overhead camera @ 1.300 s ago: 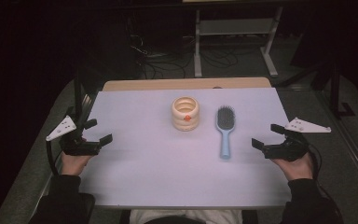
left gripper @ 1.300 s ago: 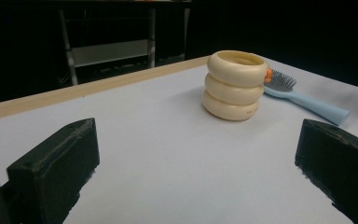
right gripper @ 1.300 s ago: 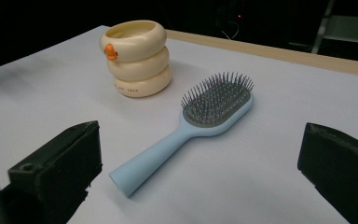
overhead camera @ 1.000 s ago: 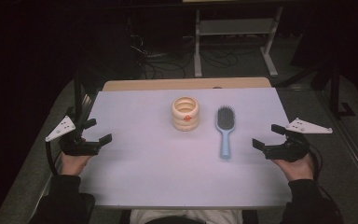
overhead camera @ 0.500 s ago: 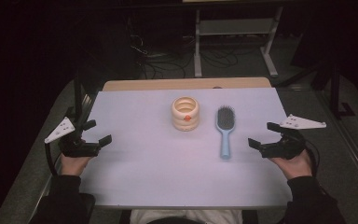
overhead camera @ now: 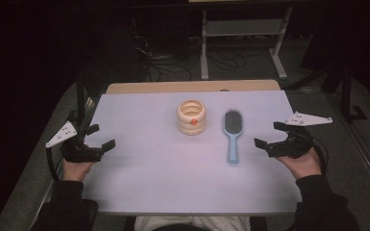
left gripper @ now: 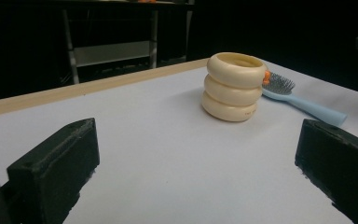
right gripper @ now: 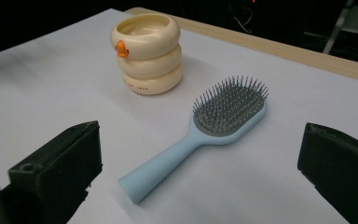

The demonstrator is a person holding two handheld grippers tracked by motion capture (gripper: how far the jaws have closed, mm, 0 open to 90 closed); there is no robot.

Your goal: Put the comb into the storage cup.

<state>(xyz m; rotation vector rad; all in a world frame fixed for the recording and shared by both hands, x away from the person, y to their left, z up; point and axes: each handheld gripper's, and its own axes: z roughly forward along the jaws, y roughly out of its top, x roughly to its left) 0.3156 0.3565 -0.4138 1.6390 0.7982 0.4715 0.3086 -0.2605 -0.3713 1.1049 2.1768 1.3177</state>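
Observation:
A cream cup shaped like three stacked rings [overhead camera: 191, 117] [left gripper: 233, 86] [right gripper: 147, 53], with a small orange beak on its side, stands upright at the table's middle back. Just right of it lies a light blue hairbrush [overhead camera: 231, 135] [right gripper: 207, 129] [left gripper: 297, 99], bristles up, handle toward the person. My left gripper [overhead camera: 98, 136] [left gripper: 200, 177] rests open at the table's left edge, aimed at the cup. My right gripper [overhead camera: 270, 135] [right gripper: 200, 177] hovers open at the right edge, a short way from the brush handle. Both hold nothing.
A white sheet [overhead camera: 173, 168] covers the table; a wooden strip [overhead camera: 192, 86] shows along its far edge. Behind the table stand a metal shelf frame [overhead camera: 241, 33] and loose cables on a dark floor.
My right gripper has shifted slightly left toward the hairbrush. The left gripper, cup and brush have stayed put.

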